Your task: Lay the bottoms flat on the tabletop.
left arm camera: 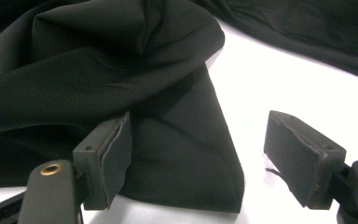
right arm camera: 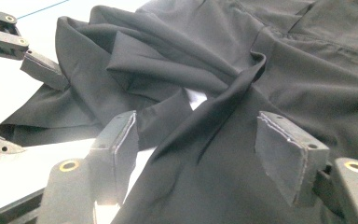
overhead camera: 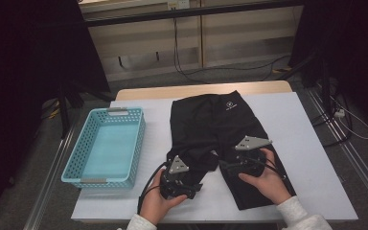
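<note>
Black shorts (overhead camera: 215, 124) with a small white logo lie spread on the white table (overhead camera: 306, 143); the left leg is bunched and folded. My left gripper (overhead camera: 194, 187) is at that leg's hem. In the left gripper view its jaws (left arm camera: 200, 154) stand open around a folded corner of the fabric (left arm camera: 186, 154), whose edge lies against the left pad (left arm camera: 116, 154). My right gripper (overhead camera: 225, 165) rests over the crotch area, pointing left. Its jaws (right arm camera: 203, 149) stand open above a twisted ridge of cloth (right arm camera: 214, 116), not pressing it. The left gripper's jaws (right arm camera: 42, 70) show farther off in that view.
A light blue plastic basket (overhead camera: 103, 181) stands empty at the table's left side. Bare white tabletop lies to the right of the shorts and along the front edge. Cables run over the floor behind and to the right of the table.
</note>
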Demonstrator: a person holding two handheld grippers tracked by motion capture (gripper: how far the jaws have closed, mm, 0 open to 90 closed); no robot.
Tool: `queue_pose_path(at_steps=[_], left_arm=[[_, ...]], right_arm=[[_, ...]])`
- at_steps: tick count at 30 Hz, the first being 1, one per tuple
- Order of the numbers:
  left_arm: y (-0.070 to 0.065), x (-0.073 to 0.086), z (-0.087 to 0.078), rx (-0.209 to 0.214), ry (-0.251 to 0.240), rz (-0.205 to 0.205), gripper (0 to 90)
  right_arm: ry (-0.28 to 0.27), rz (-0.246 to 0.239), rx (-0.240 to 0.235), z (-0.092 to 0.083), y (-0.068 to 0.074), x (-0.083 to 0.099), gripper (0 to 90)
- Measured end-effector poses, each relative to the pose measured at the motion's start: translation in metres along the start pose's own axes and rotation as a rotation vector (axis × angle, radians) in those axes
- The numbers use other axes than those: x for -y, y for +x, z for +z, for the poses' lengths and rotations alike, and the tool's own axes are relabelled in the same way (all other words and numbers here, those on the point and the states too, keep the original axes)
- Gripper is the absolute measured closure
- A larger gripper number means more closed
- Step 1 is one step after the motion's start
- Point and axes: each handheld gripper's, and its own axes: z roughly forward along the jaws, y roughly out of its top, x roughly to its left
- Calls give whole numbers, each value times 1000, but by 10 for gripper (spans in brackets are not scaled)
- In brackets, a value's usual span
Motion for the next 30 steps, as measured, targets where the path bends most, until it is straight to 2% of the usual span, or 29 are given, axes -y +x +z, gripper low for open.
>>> queue_pose_path(at_steps=[5, 6, 7, 8, 13, 16, 19, 22, 24, 26, 30], left_arm=[[1, -1, 0, -32, 18, 55, 321], [1, -1, 0, -34, 18, 54, 345], [1, -1, -1, -54, 21, 52, 361], [3, -1, -1, -36, 15, 49, 386], [9, -2, -4, -45, 18, 31, 545], [11, -4, -5, -45, 36, 30, 658], [12, -6, -6, -22, 50, 1, 812], [15, -5, -7, -8, 50, -32, 866], [17, -4, -9, 7, 48, -48, 870], [20, -4, -14, -3, 51, -54, 873], [26, -6, -29, 46, 6, -110, 874]], right_arm=[[1, 2, 7, -1, -1, 1, 300], [3, 1, 6, -1, -1, 1, 299], [4, 0, 6, 0, 0, 1, 297], [5, -1, 5, 0, 0, 1, 293], [5, -8, 0, 4, 1, -2, 287], [5, -10, -7, 7, 1, -3, 285], [14, -14, -14, 8, 1, -1, 284], [10, -11, -12, 8, 0, -1, 281], [8, -12, -12, 8, 1, -3, 279], [5, -22, -7, 6, 1, -4, 277], [2, -28, -3, 4, 3, -4, 271]])
